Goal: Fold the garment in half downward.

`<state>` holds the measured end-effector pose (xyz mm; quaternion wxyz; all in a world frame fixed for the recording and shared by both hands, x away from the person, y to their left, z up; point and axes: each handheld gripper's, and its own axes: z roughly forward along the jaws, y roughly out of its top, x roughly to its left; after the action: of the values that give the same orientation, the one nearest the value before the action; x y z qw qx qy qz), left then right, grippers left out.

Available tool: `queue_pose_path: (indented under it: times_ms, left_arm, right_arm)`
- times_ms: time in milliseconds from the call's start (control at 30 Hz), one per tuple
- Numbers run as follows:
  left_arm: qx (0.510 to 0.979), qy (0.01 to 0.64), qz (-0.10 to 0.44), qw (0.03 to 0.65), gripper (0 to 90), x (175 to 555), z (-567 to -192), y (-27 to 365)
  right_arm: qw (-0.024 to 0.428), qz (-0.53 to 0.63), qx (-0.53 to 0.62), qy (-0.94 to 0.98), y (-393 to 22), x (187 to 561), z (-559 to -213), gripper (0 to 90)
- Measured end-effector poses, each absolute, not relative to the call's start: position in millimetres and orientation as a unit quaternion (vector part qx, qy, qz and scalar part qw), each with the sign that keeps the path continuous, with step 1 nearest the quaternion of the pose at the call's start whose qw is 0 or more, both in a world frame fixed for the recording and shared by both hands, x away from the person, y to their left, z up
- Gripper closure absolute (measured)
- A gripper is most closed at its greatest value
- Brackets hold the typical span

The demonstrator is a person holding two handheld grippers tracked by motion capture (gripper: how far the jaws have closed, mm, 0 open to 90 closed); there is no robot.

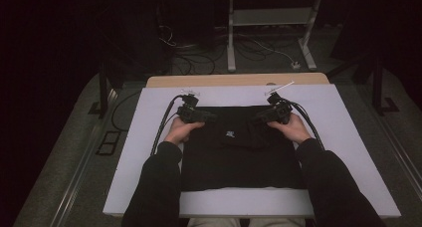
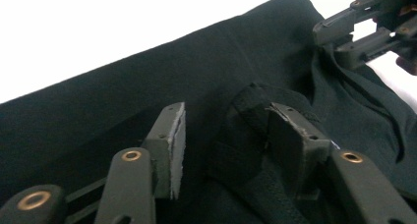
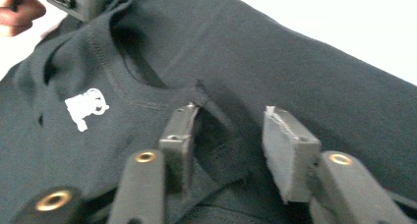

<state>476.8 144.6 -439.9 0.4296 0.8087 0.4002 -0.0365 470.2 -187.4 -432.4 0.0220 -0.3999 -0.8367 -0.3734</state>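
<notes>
High view first: I see a black garment [image 1: 239, 152] spread flat on the white board [image 1: 348, 152] that covers the table, with a small white logo [image 1: 230, 133] near its middle and a folded-over part lying along the far edge. My left gripper [image 1: 211, 116] sits at the far left corner of the cloth and my right gripper [image 1: 260, 116] at the far right corner, both pointing inward toward each other, with the person's hands and dark sleeves coming up from the bottom edge. From the left gripper view, I find the left gripper [image 2: 223, 135] with its jaws partly apart: a raised fold of the black fabric sits between them and lies against the right-hand jaw, while the pale pad of the other jaw stands clear of it with a gap showing. From the right gripper view, the right gripper [image 3: 231, 135] is much the same, jaws partly spread over a bunched edge of the garment beside the neck opening [image 3: 137, 62], one jaw touching the cloth and the other pad still off it. Neither pair of jaws is pinching the fabric yet.
</notes>
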Motion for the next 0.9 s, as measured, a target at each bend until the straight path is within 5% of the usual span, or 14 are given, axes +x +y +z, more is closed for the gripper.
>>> queue_pose_path:
  times_ms: [433,667,900]
  left_arm:
    - [0.819,0.385,-0.034,0.424,64.7,474.8,-441.7,137.1]
    - [0.822,0.377,-0.024,0.426,87.1,472.8,-437.6,136.4]
    - [0.821,0.377,-0.022,0.427,88.8,472.5,-431.0,141.8]
  right_arm:
    - [0.032,-0.370,-0.392,-0.841,-185.2,469.5,-434.0,76.4]
    - [0.026,-0.367,-0.378,-0.849,-184.7,466.3,-429.7,83.4]
    - [0.019,-0.369,-0.374,-0.850,-186.2,463.8,-421.6,84.0]
